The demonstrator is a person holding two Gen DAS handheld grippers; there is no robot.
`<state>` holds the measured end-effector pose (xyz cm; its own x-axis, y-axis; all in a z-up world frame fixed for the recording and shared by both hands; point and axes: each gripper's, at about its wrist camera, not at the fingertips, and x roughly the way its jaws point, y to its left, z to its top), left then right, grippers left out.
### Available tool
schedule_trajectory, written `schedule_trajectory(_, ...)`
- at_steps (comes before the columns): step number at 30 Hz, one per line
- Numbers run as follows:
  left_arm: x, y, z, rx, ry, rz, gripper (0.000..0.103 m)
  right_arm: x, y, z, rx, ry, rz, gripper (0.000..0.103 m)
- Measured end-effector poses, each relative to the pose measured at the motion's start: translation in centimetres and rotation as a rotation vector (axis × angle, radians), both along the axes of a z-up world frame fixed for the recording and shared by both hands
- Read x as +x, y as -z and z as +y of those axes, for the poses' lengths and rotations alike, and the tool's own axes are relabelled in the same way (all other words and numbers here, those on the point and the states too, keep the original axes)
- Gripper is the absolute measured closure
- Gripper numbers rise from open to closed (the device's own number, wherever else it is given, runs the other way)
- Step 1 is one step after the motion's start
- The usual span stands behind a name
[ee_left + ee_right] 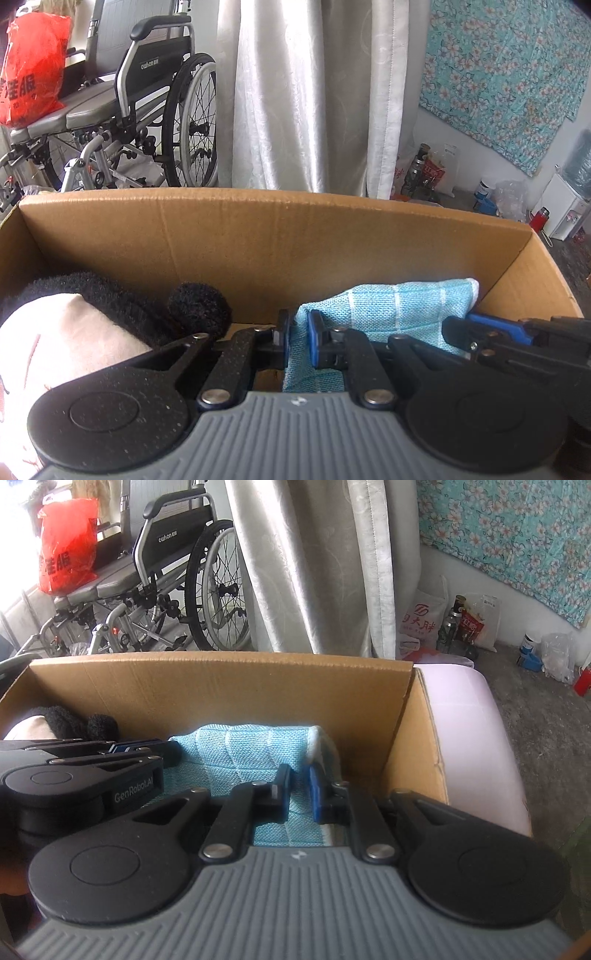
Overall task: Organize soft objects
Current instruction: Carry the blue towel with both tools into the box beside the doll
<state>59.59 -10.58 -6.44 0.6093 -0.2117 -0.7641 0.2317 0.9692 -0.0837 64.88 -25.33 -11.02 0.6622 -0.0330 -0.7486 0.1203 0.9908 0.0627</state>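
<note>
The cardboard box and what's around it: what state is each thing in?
cardboard box: open-topped, partly filled
blue cloth: folded, inside box
left gripper: clamped on blue cloth
right gripper: clamped on blue cloth
plush toy: lying in box
wheelchair: unfolded, unoccupied

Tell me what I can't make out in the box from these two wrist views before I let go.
- Cardboard box floor: both views, covered by the blue cloth and the claws.
- Blue cloth's near end: left claw and right claw bodies hide it.
- Plush toy: cut off by the left edge in the left view; the left claw blocks it in the right view.
</note>
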Motion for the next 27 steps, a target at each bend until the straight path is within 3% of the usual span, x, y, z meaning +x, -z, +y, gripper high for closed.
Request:
schedule_trajectory(3,0.3,0.6,0.2,-0.003,0.002,-0.007,0.091,0.5,0.8,0.4,-0.028,-0.011,-0.006,0.094)
schedule_trajectory(9,0.1,1.6,-1.2,0.075,0.037,-0.050,0.090,0.6,2.6,1.5,-0.118,-0.039,-0.010,0.094)
schedule_trajectory(17,0.1,2.0,-1.6,0.120,0.060,-0.069,0.089,0.5,3.4,1.8,-0.160,-0.039,-0.050,0.092)
schedule_trajectory(27,-0.2,2.5,-2.9,0.249,0.114,-0.083,0.089,0.3,4.2,2.2,-0.215,-0.057,-0.026,0.087)
